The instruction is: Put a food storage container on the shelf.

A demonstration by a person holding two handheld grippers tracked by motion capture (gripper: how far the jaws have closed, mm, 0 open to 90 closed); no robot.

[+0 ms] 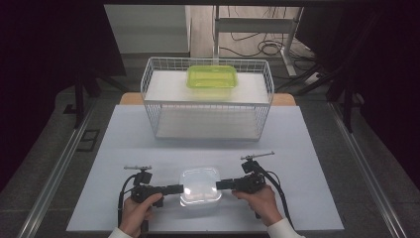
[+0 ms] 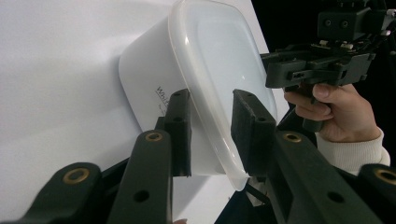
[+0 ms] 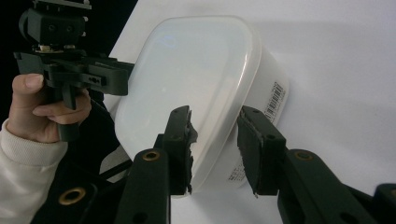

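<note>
Gripper and tub on grey table.

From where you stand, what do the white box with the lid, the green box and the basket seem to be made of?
White box: likely plastic, milky and glossy; its lid catches glare. Green box: translucent plastic, light passes through. Basket: thin wire grid, apparently white-coated metal.

Your left gripper pads hide container rim at 6 o'clock; printed wording half covered, unreadable; barcode label too small.
</note>
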